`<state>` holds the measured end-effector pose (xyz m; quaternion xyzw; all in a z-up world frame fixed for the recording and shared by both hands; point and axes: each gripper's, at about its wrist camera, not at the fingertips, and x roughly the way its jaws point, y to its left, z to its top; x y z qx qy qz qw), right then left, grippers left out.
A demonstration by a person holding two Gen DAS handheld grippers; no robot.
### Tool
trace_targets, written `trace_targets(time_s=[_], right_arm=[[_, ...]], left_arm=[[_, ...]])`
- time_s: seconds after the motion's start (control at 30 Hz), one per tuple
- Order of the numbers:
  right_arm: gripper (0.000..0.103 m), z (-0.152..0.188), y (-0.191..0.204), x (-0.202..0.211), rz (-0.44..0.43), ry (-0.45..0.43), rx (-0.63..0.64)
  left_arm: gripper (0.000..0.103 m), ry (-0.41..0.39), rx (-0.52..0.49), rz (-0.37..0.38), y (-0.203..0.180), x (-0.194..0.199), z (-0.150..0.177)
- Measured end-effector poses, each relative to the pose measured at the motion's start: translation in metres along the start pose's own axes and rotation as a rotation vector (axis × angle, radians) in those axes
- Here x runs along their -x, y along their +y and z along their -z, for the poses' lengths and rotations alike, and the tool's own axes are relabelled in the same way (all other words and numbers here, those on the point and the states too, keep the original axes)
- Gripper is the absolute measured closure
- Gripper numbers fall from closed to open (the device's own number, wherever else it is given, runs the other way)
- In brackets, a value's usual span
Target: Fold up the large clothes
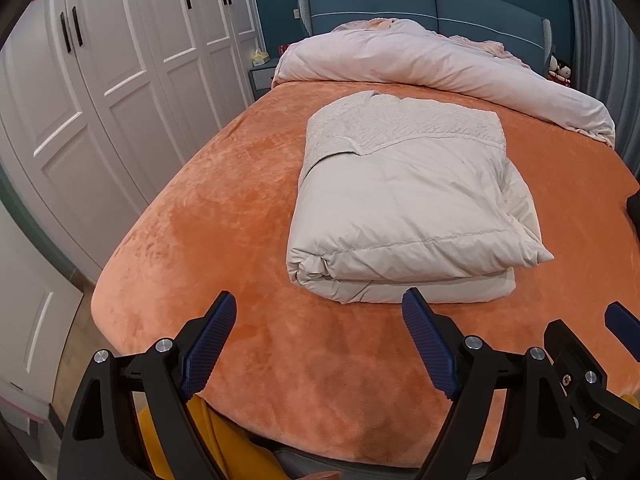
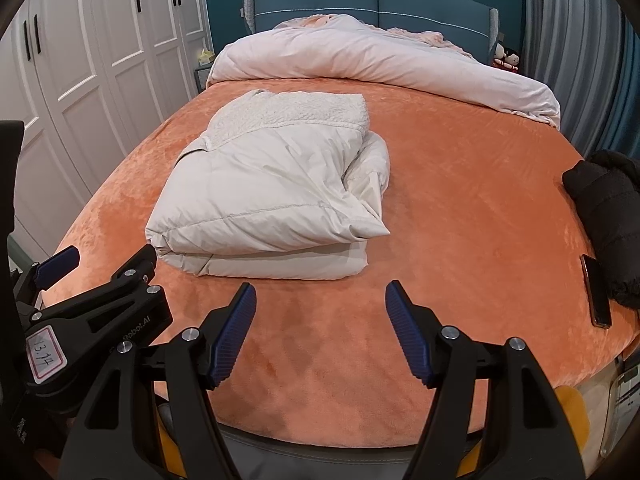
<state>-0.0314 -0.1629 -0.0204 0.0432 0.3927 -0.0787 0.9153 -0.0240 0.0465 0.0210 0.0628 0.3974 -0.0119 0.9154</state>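
Your left gripper (image 1: 318,322) & right gripper (image 2: 321,312) both hang wide open w/ nothing held, above the near edge of the bed (image 1: 224,208), while the folded white coat (image 1: 404,204) lies mid-bed.

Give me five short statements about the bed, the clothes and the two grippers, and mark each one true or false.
1. The cream coat lies folded on the orange bed cover. True.
2. The left gripper grips the coat. False: it is open and holds nothing.
3. The right gripper is open. True.
4. A phone lies beside the black jacket. True.
5. The black jacket lies on top of the cream coat. False: it lies apart, at the bed's right edge.
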Motion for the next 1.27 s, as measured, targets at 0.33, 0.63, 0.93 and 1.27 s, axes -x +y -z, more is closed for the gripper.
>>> trace_targets(time_s=[0.33, 0.63, 0.93, 1.27], right_arm=[[0.038, 0.0001, 0.0002, -0.0020, 0.004, 0.002, -0.004], [0.038, 0.0006, 0.0032, -0.0035, 0.017, 0.002, -0.010], [0.038, 0.0024, 0.0054, -0.0055, 0.033, 0.006, -0.015], [0.038, 0.0010, 0.0055, -0.0047, 0.053, 0.001, -0.009]], left_arm=[[0.022, -0.002, -0.007, -0.002, -0.0002, -0.0011, -0.0008], [0.023, -0.002, -0.011, 0.001, -0.0004, -0.0024, -0.0019], [0.028, -0.007, -0.027, 0.005, -0.0026, -0.0076, -0.0036], [0.029, -0.007, -0.032, -0.007, -0.0036, -0.0084, -0.0051]])
